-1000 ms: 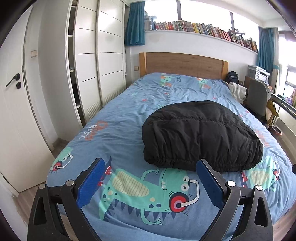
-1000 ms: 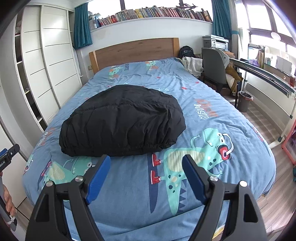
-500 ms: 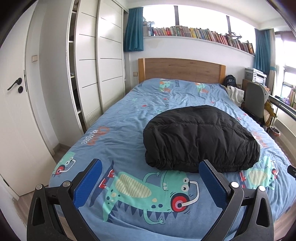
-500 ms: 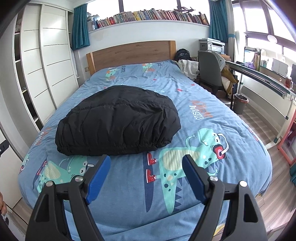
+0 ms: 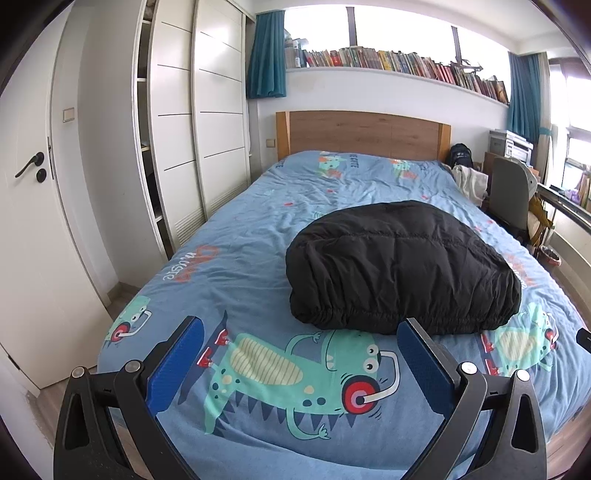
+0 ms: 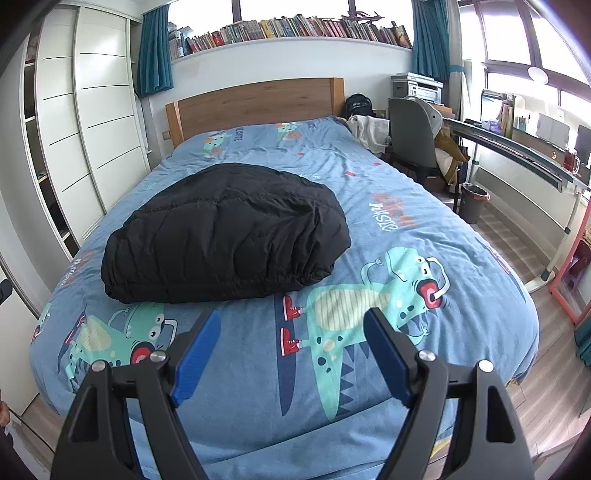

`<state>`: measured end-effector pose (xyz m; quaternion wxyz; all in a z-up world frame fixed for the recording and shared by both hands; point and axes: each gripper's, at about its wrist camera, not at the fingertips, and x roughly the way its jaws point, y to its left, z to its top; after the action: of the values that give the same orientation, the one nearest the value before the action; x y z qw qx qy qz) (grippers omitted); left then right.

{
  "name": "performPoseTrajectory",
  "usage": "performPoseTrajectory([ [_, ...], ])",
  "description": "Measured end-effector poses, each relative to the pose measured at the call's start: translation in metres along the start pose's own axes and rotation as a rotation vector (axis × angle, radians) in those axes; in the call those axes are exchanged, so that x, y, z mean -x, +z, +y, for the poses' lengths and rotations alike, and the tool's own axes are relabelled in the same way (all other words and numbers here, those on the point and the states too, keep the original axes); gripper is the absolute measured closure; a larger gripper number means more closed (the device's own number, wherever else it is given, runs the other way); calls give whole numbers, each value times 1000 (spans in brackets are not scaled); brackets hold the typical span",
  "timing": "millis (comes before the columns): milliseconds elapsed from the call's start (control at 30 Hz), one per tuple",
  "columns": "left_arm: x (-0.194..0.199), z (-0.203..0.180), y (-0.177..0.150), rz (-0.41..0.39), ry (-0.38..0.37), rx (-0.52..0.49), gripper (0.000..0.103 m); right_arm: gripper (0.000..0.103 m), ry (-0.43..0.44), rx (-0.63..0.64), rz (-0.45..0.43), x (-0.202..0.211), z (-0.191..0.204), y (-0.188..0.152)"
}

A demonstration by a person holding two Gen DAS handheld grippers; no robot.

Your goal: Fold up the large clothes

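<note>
The bed (image 5: 258,229) fills most of what I see, its blue dinosaur-print duvet (image 6: 406,229) spread smooth up to the wooden headboard (image 5: 364,134) at 12 o'clock. On it lies the black puffer jacket (image 5: 399,266), folded into a rounded bundle — its gathered hem faces me. From my left gripper (image 5: 301,363) the jacket sits at about 1 o'clock, just beyond the right finger's tip; from my right gripper (image 6: 291,350) it sits at 11 o'clock, near but not touching. Both tools hang over the foot of the bed, jaws spread wide, blue pads bare, pinching nothing.

At 9 o'clock in the left view stand the white wardrobe (image 5: 199,140) with sliding doors and a white door (image 5: 29,221) with a black handle. Above the headboard runs a shelf of books (image 6: 291,29) under the window, teal curtains (image 5: 266,55) at either end. At 2 o'clock in the right view — a grey chair (image 6: 412,129) draped with clothes, a long desk (image 6: 517,147), a printer (image 6: 417,86) and a small bin (image 6: 472,203) on the wood floor.
</note>
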<state>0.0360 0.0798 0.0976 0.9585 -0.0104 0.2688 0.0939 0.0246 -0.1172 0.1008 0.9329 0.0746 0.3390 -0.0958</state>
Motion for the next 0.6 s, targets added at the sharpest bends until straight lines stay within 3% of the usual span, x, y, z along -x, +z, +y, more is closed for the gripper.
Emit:
performPoseTrajectory([
  [600,-3,-5,-7,34,-19,-15,0,24,-6,-4,12,-4,-2,-10],
])
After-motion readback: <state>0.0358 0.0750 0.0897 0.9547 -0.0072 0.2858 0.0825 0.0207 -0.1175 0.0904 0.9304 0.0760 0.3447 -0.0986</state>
